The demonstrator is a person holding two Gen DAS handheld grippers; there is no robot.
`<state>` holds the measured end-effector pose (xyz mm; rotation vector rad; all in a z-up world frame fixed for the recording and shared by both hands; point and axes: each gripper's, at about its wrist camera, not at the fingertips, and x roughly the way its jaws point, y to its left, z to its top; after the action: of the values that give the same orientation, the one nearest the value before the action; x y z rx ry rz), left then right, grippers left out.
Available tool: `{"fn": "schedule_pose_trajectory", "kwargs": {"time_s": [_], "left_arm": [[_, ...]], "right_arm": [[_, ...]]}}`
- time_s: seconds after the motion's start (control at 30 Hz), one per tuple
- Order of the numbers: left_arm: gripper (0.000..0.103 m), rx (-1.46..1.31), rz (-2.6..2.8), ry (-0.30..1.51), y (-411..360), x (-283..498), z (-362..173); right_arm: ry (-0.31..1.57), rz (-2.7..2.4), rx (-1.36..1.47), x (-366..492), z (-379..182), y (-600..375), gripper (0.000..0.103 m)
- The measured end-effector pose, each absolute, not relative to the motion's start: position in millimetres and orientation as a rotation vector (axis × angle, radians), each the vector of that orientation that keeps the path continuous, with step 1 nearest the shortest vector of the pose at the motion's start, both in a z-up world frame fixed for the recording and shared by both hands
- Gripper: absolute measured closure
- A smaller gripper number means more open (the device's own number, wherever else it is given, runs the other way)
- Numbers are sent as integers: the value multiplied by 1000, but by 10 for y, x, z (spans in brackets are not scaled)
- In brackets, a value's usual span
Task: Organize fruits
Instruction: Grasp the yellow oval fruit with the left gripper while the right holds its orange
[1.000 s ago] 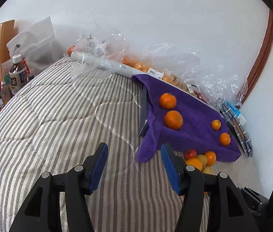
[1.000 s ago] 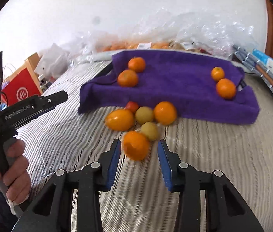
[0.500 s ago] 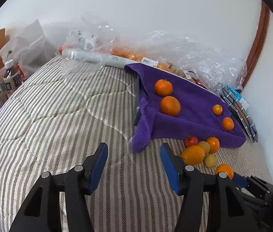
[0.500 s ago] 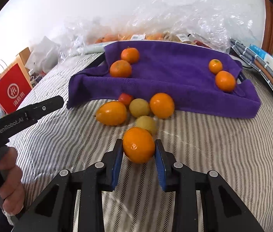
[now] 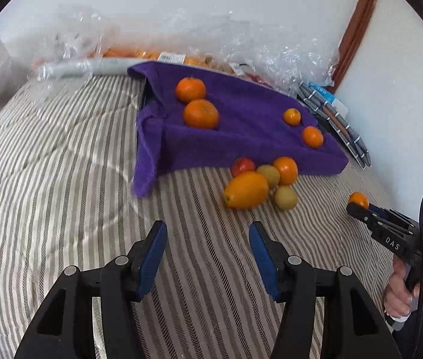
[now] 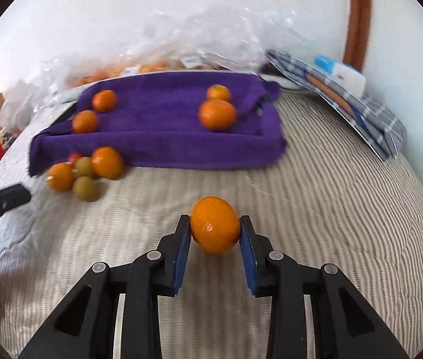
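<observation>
The right gripper (image 6: 215,233) pinches a mandarin (image 6: 215,224) between its jaws above the striped bed (image 6: 316,209), probably bound for the purple towel (image 6: 163,137) where four others sit, while the left gripper (image 5: 207,254) waits, jaws spread.

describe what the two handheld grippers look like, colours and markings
Both the left gripper and right gripper are matte black plastic with angular fingers, silver pivot screws and blue pads. The right one's side carries white "DAS" lettering and a thin black cable; a bare hand holds it.
</observation>
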<state>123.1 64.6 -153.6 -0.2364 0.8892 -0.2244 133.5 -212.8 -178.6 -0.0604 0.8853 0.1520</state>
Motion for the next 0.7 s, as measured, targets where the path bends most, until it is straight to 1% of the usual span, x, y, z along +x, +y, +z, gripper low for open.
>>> {"fn": "schedule_pose_trajectory", "kwargs": {"time_s": [0.17,0.37,0.47,0.5,0.53,0.57,0.7], "left_arm": [[49,-220,-227,852,567,1237,-1497],[48,-20,-233,836,214,1439,-1446],[48,-7,-255,839,152,1548,-1445],[50,-10,-259,849,135,1580,-1457],[59,-18,-269,863,121,1612,-1475],[63,-27,-286,883,91,1642,-1499],[65,-8,-289,891,-6,1643,-1502]], "right_arm": [[882,165,-63,1406,-1814,-2215,71],[872,176,-62,1381,-1817,-2197,71],[875,206,-40,1390,-1816,-2220,71],[874,211,-30,1391,-1814,-2236,71],[872,209,-20,1390,-1810,-2253,71],[871,205,-14,1389,-1808,-2263,71],[874,179,0,1408,-1813,-2286,71]]}}
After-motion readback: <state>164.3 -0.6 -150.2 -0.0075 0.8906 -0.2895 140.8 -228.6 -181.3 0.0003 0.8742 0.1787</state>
